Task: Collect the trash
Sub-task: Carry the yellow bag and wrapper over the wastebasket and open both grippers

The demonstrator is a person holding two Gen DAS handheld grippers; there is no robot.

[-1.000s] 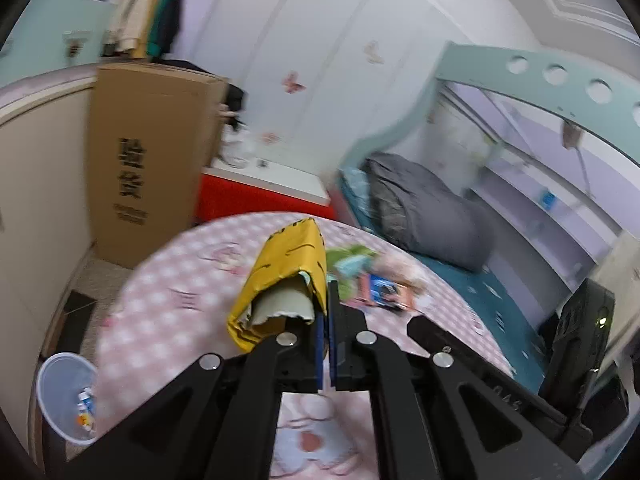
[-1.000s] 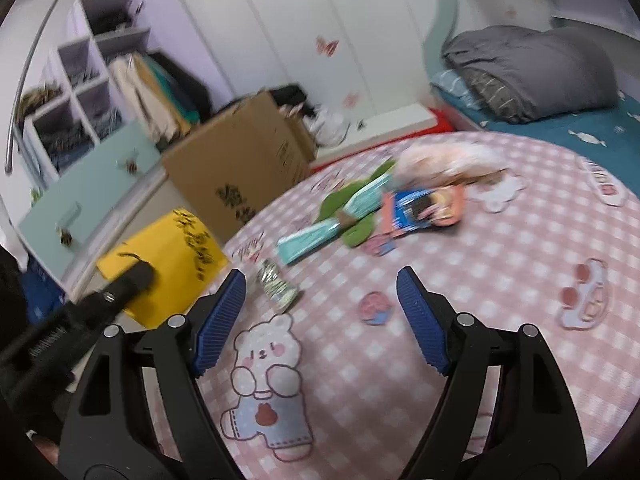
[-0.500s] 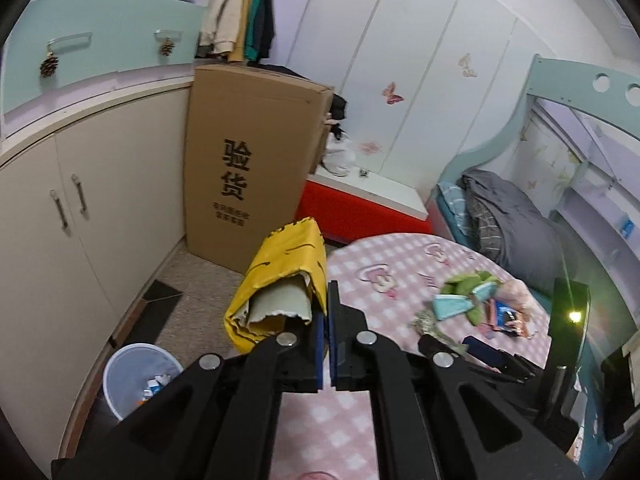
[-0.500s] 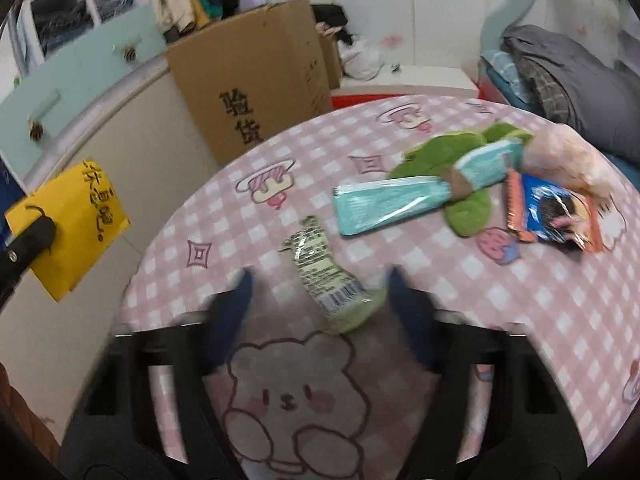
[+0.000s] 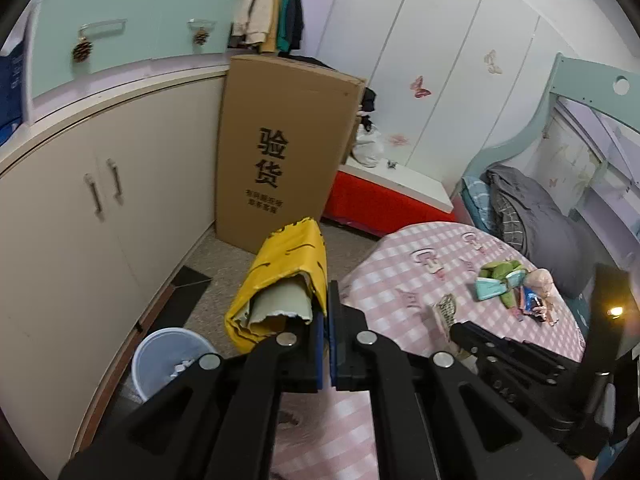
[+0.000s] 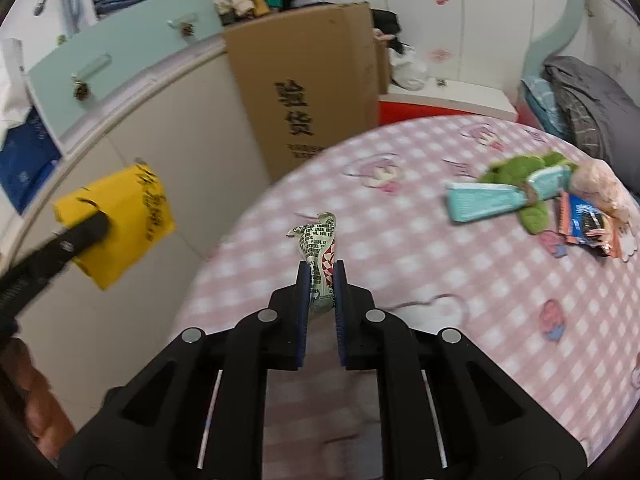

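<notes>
- Your right gripper (image 6: 320,280) has just been closing, and its blue pads now pinch the lower end of the green-and-white printed wrapper (image 6: 318,248). It is thin crinkled film with a twisted top standing up at 12 o'clock from the jaws.
- The hold looks narrow to me. Slick film could slide out if you swing fast, and it would land back on the tablecloth (image 6: 460,280) or on the floor.
- Your left gripper (image 5: 327,332) is clamped tight on one edge of the yellow bag (image 5: 288,276). It is soft glossy plastic with black marks, and its torn pale lining shows at the mouth.
- Only that one edge is held, so the mouth sags half shut. I judge a wrapper dropped at it could miss; you would need it to gape more.
- In the left wrist view the pale round bin (image 5: 172,360) sits on the floor at 8 o'clock, well below the bag and apart from it.
- Further off at 2 o'clock in the right wrist view lies more trash: a flat teal packet (image 6: 486,200), a green crumpled piece (image 6: 520,168), a blue snack pack (image 6: 586,224) and a pinkish crumpled lump (image 6: 604,184). They overlap, so one pinch may drag a neighbour along.
- The cloth is soft pink gingham over a round table; low fingers could snag it.
- At 12 o'clock stands a tall stiff cardboard box (image 6: 316,80).
</notes>
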